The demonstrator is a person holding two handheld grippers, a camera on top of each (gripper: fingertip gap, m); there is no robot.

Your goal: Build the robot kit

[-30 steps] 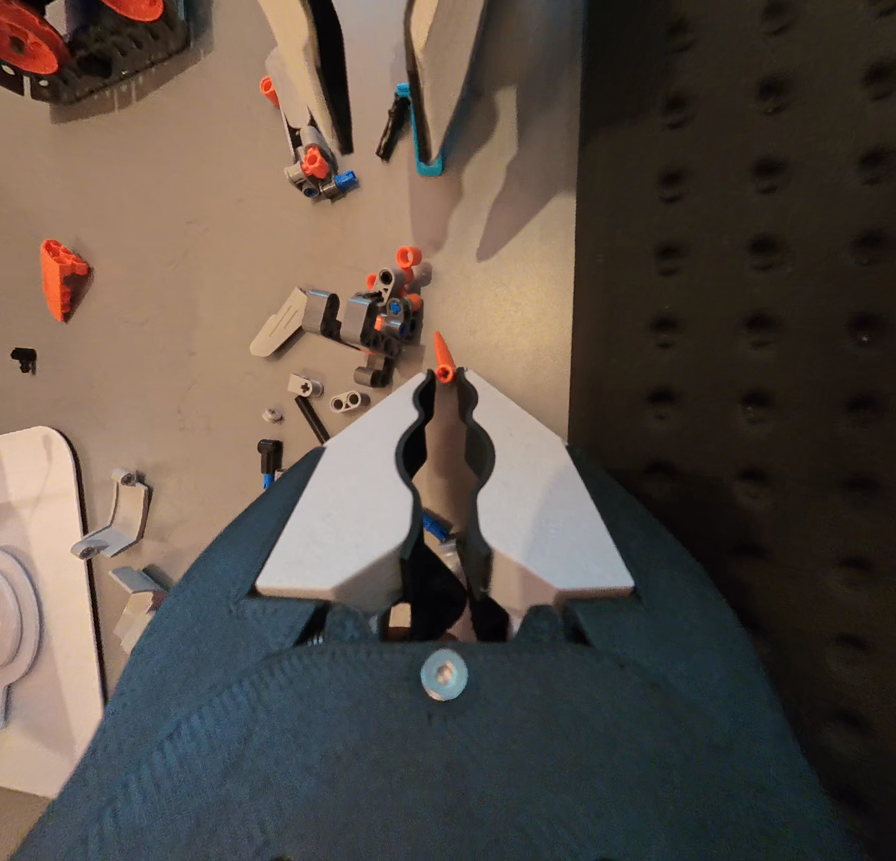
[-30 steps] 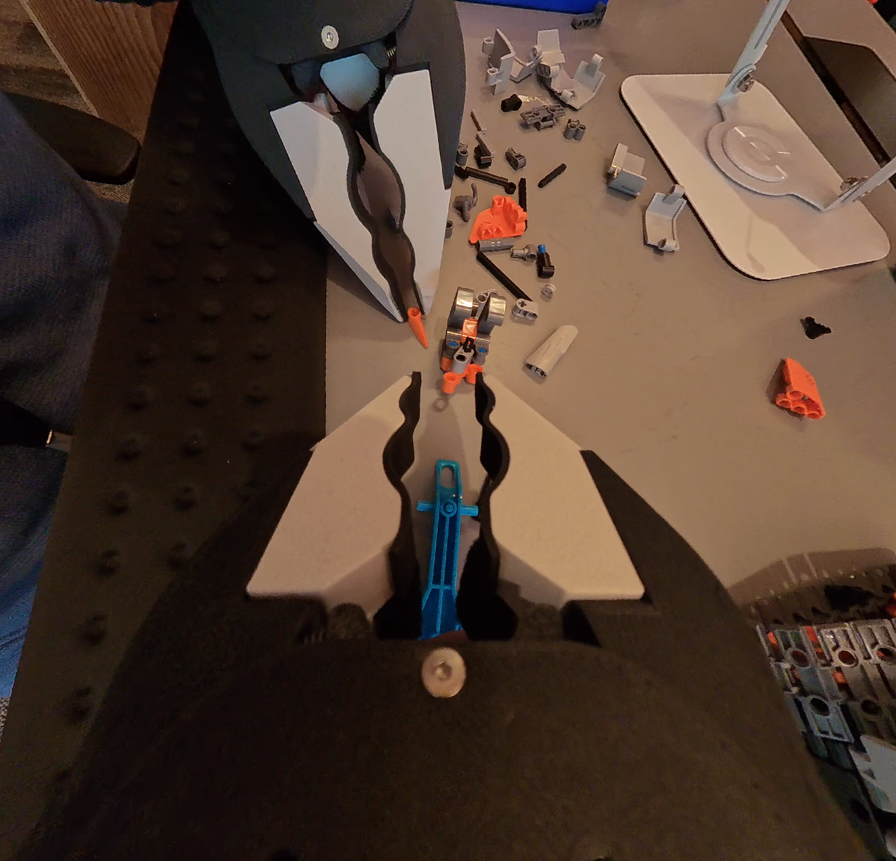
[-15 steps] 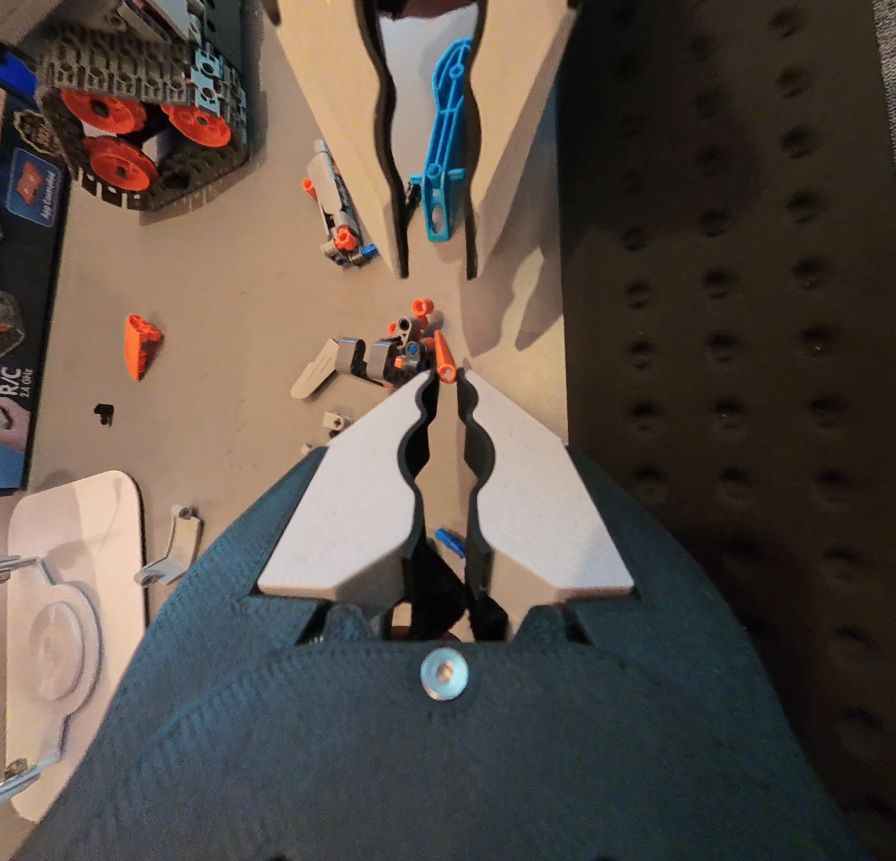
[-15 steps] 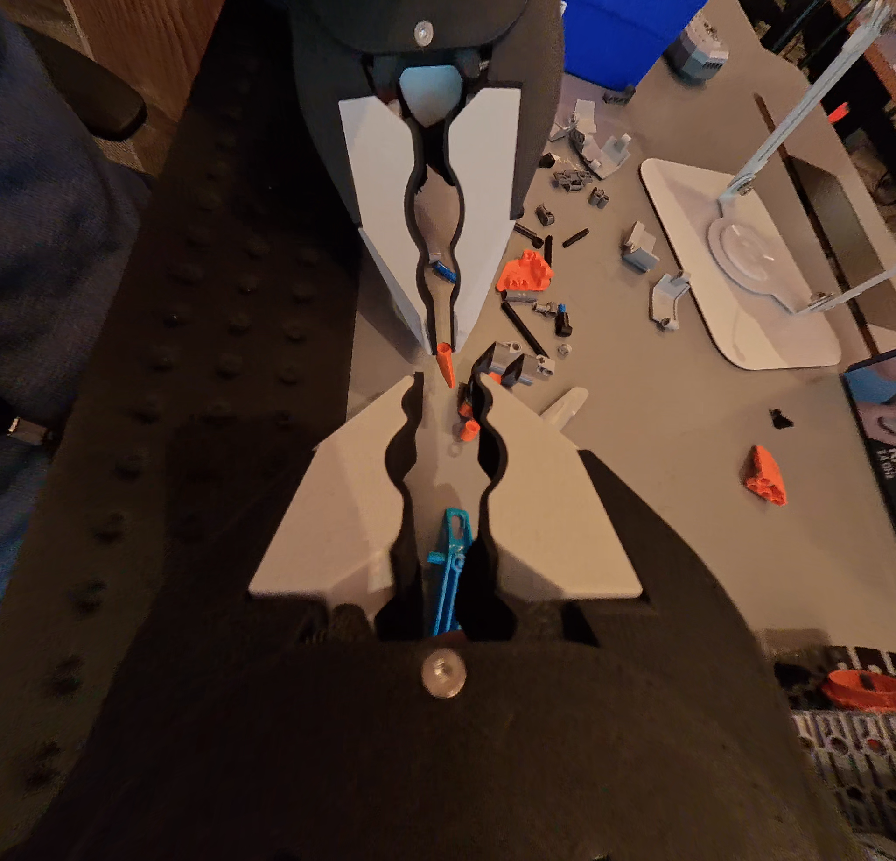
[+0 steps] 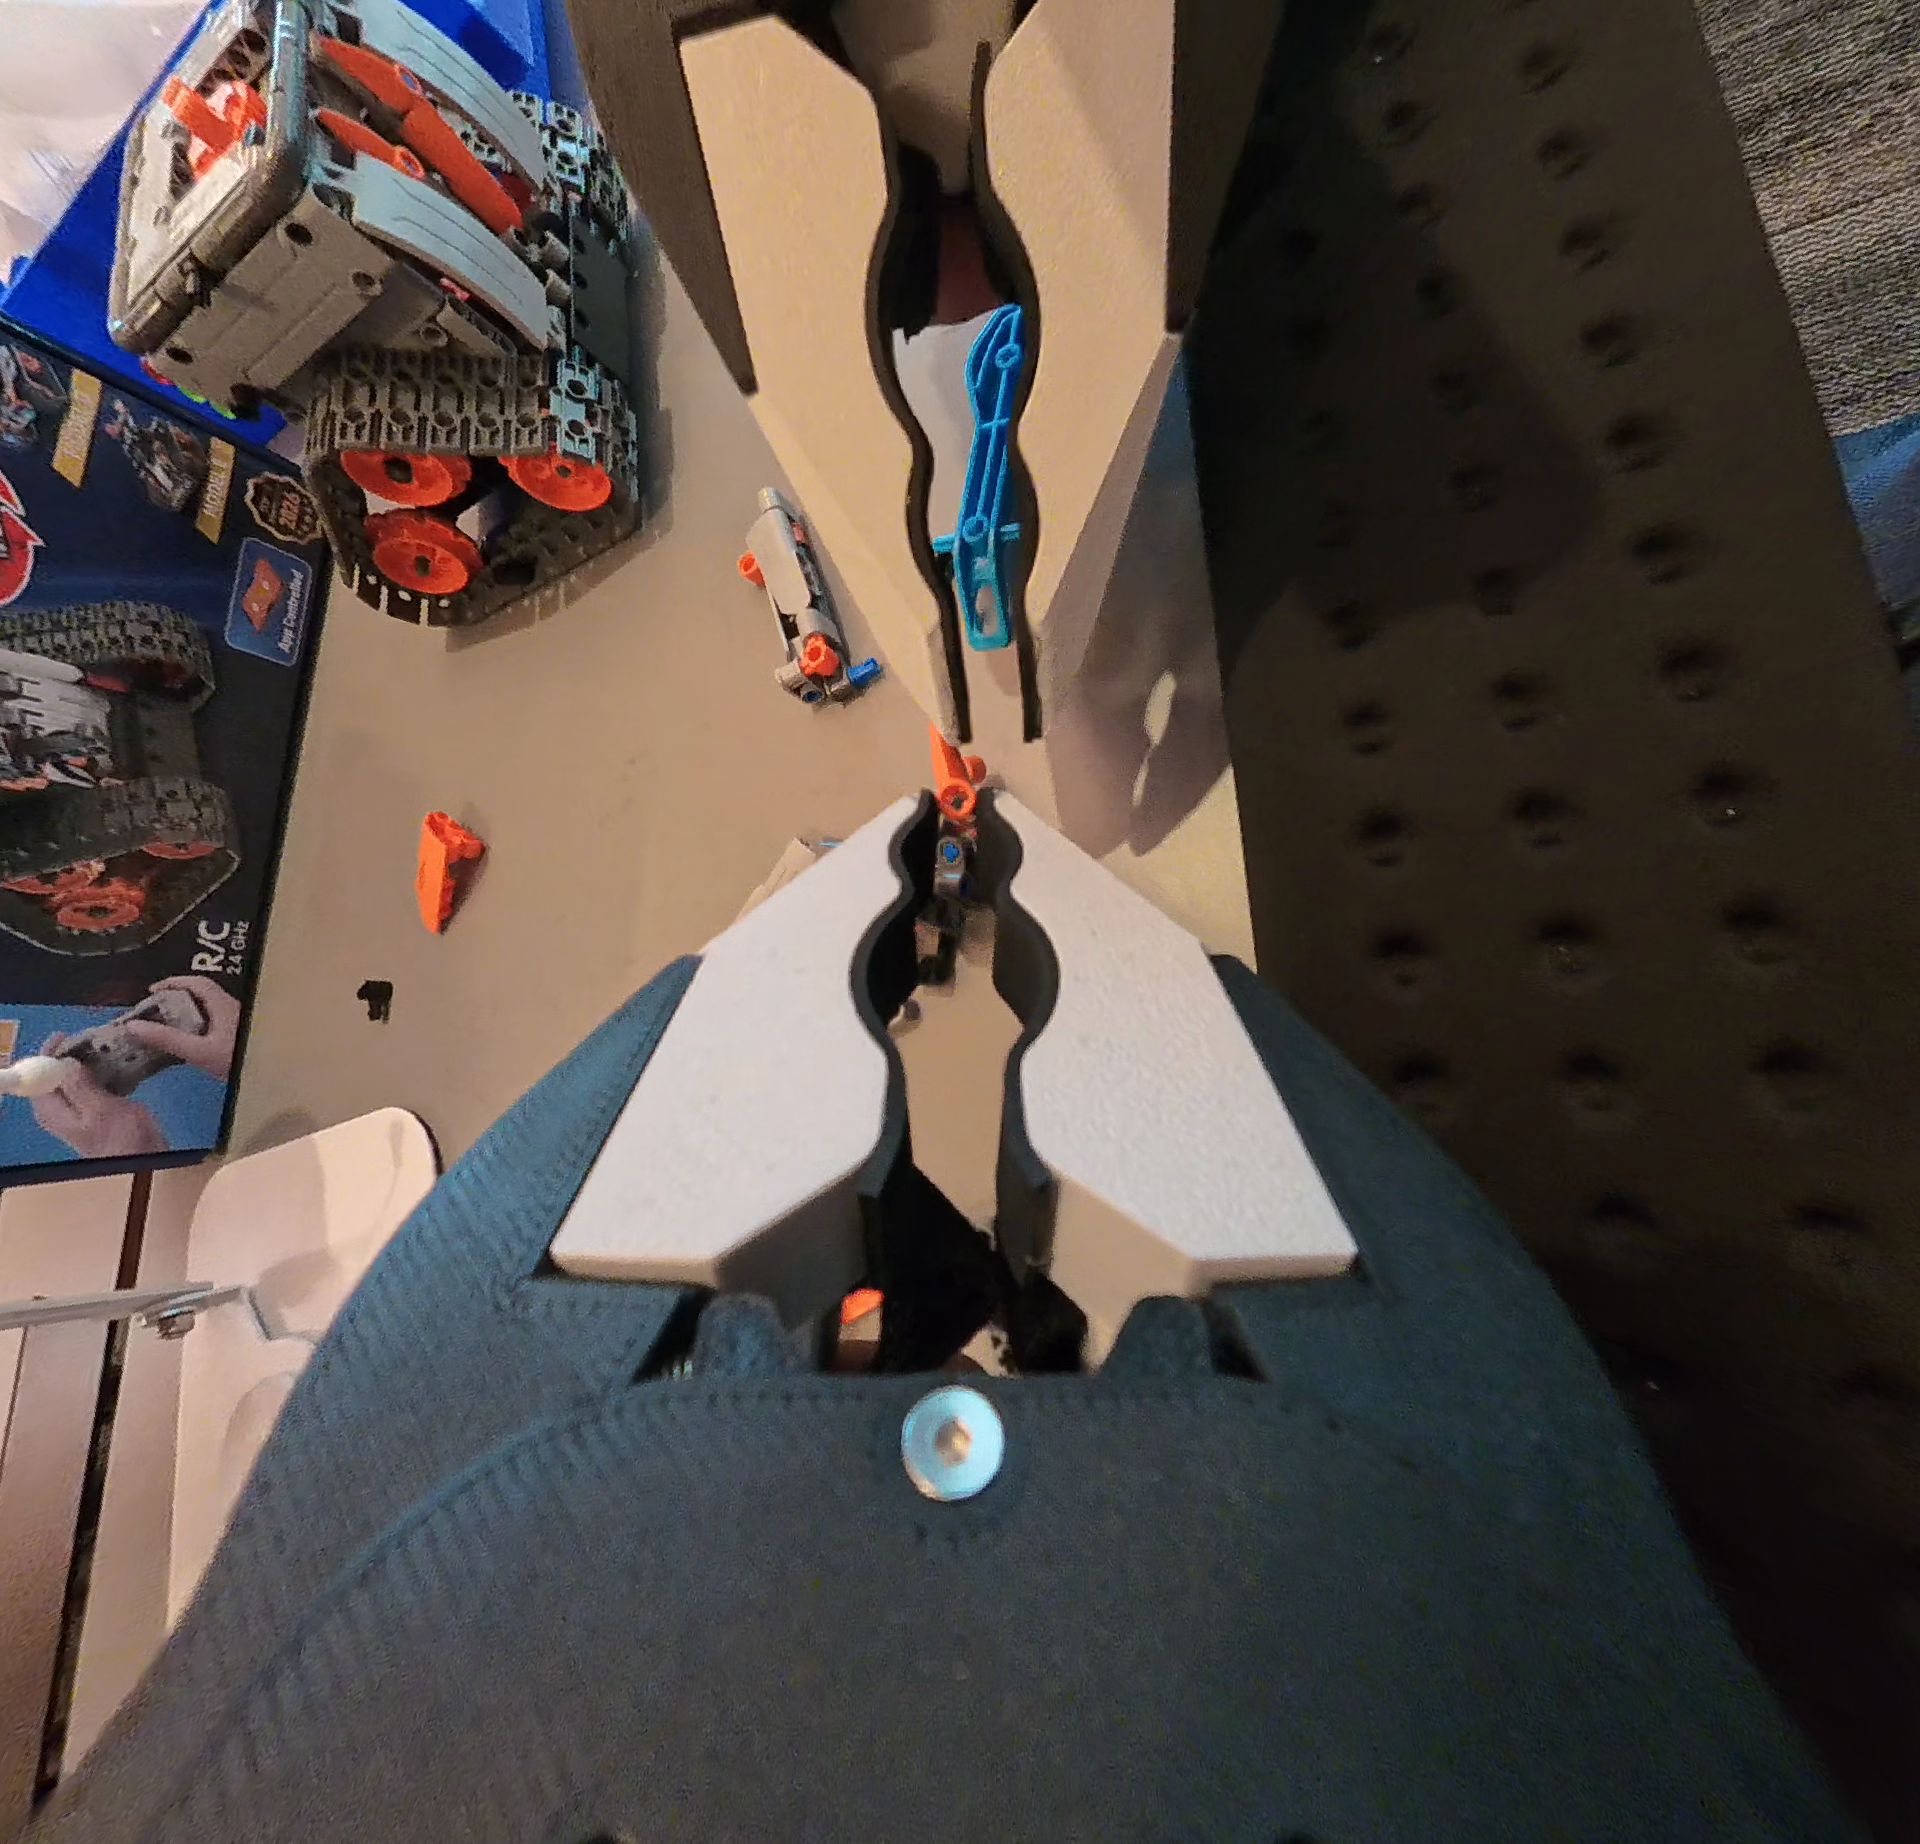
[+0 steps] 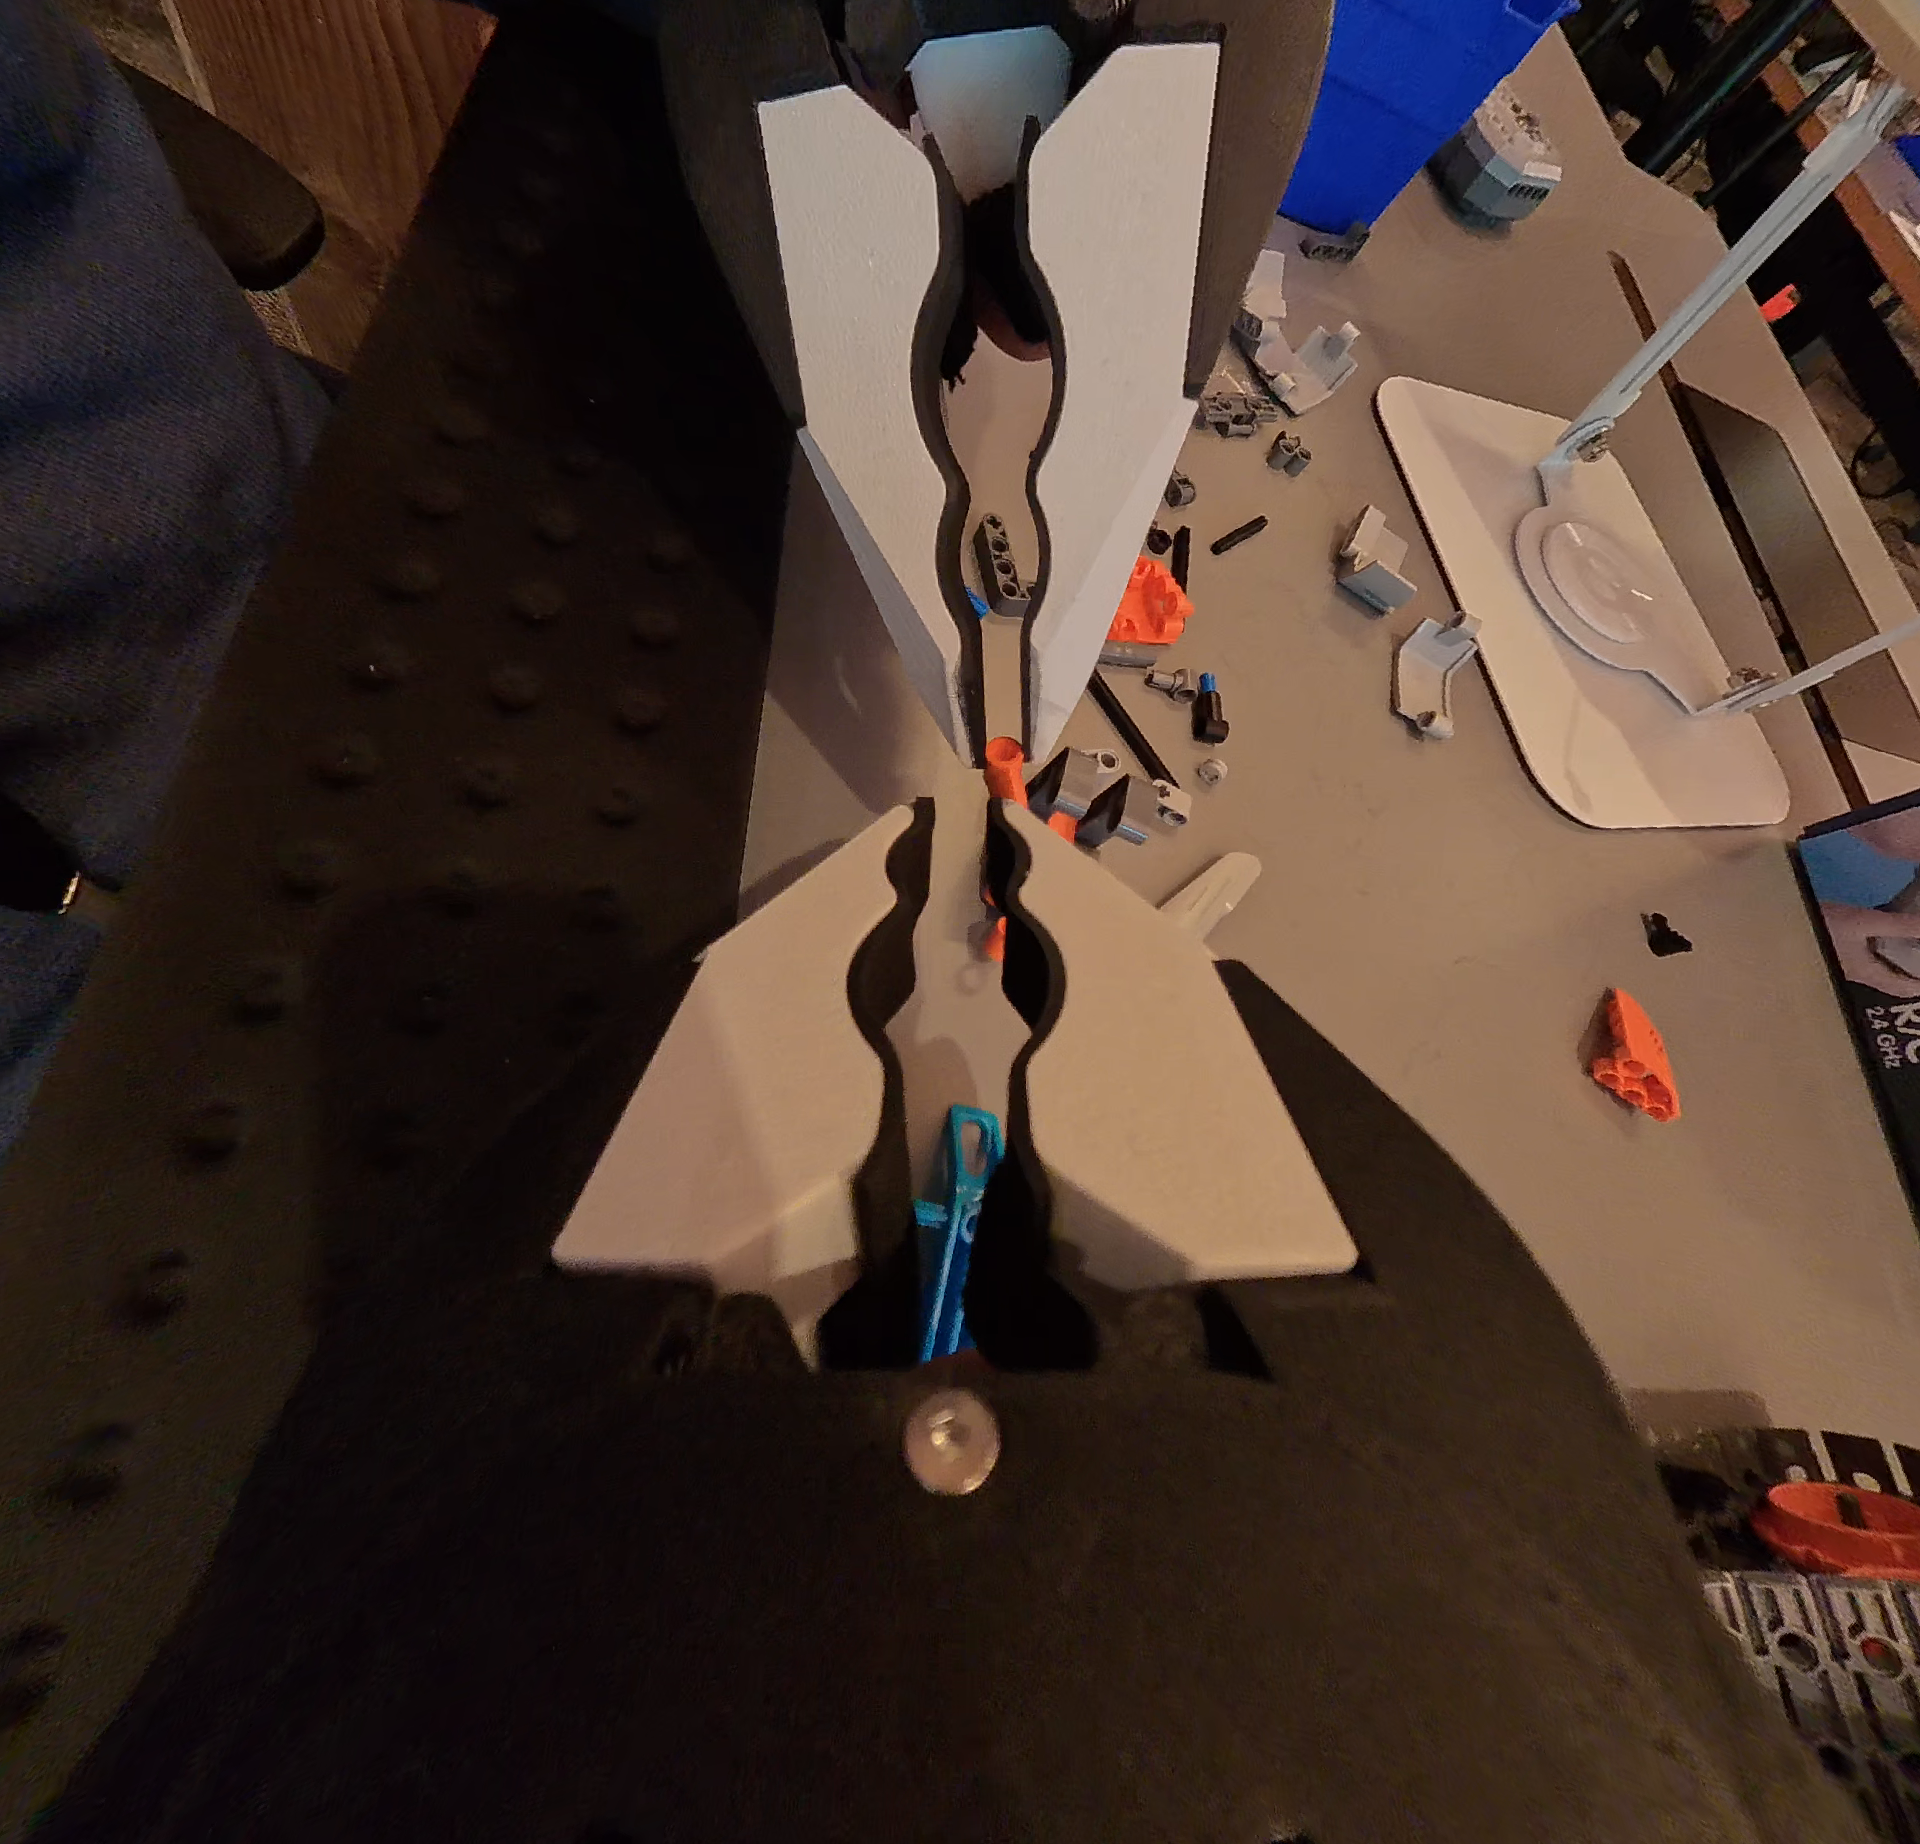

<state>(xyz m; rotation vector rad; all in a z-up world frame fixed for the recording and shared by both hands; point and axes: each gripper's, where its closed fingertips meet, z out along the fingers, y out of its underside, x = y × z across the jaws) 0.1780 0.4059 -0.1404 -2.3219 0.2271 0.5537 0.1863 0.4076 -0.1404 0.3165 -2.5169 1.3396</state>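
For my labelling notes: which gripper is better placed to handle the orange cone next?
Probably left. The left gripper pinches the orange cone at its fingertips; the right gripper, tip to tip with it, carries a blue piece deep between its fingers.

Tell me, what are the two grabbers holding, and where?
The left gripper pinches a small orange cone piece by its wide end, at the fingertips. The right gripper holds a blue strip piece by one end, deep between its fingers.
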